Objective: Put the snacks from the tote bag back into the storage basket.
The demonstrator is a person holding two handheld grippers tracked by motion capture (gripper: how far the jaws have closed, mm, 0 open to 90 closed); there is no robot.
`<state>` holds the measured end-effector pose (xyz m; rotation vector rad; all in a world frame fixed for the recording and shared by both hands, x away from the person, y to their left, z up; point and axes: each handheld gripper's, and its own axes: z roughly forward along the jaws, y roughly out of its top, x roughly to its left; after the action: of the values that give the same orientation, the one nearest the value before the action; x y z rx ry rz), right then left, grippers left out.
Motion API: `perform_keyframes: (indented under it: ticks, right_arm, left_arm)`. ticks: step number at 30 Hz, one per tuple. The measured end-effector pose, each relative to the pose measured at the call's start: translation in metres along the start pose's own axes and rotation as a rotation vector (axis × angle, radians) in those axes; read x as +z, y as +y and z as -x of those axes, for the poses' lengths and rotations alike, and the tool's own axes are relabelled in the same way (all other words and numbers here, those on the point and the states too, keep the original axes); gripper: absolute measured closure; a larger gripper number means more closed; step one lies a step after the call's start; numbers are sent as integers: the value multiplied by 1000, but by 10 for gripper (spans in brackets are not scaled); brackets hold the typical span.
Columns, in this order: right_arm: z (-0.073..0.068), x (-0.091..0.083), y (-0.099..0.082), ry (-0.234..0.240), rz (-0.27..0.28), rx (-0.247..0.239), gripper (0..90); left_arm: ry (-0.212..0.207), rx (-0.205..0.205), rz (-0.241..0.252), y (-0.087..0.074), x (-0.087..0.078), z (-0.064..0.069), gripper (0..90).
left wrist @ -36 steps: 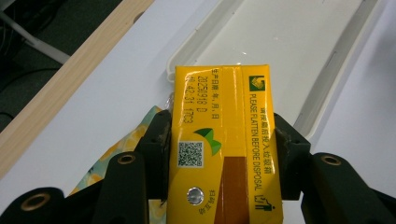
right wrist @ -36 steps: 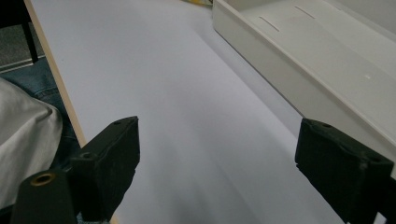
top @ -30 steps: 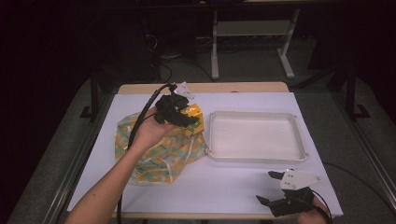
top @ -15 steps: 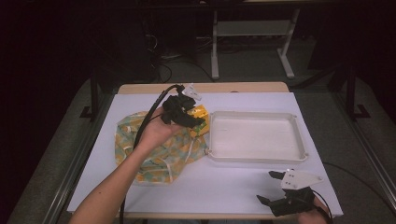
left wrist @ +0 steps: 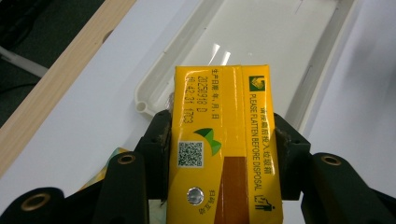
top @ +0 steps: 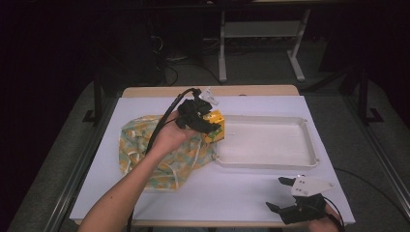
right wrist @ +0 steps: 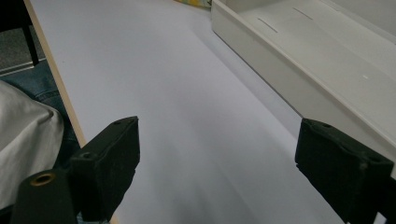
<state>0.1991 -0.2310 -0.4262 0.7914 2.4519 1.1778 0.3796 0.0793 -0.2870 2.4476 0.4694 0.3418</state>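
The left gripper [left wrist: 219,154] squeezes a yellow drink carton [left wrist: 222,140], its bottom cut off, above the white tray's [top: 309,162] left edge. The right gripper [right wrist: 224,172] stands wide open.

One yellow carton [left wrist: 224,144], one white tray [top: 267,163], one patterned cloth bag [top: 140,145], two tongs.

Light falls from above onto the white worktop [top: 241,193], bright against a nearly black room. A glare streak shines on the tray [left wrist: 219,51] floor in the left gripper view. The high view is soft and grainy; both gripper views blur slightly near their bottom edges.
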Motion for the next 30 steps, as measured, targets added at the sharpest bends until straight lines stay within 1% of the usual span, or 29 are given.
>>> perform_keyframes:
  ticks: [1, 2, 3, 10, 11, 12, 18, 22, 30]
  right_arm:
    - [0, 0, 0, 1, 0, 3, 134]
    - [0, 0, 0, 1, 0, -1, 134]
    - [0, 0, 0, 1, 0, 2, 135]
    - [0, 0, 0, 3, 2, 3, 135]
    - [0, 0, 0, 4, 2, 3, 135]
    - [0, 0, 0, 3, 3, 2, 135]
    - [0, 0, 0, 3, 5, 1, 135]
    - [0, 0, 0, 3, 6, -4, 135]
    - [0, 0, 0, 4, 5, -2, 135]
  left_arm:
    - [-2, -2, 2, 1, 1, 1, 501]
    - [-3, 6, -2, 1, 2, 1, 502]
    - [-5, 0, 2, 2, 3, 2, 502]
    - [-14, 6, 3, 6, 7, 5, 501]
    - [-14, 13, -1, 6, 8, 5, 501]
    - [-16, 8, 5, 6, 9, 6, 502]
    - [-29, 27, -2, 9, 13, 10, 501]
    - [-39, 40, 4, 11, 17, 13, 501]
    - [-59, 47, 8, 15, 24, 20, 501]
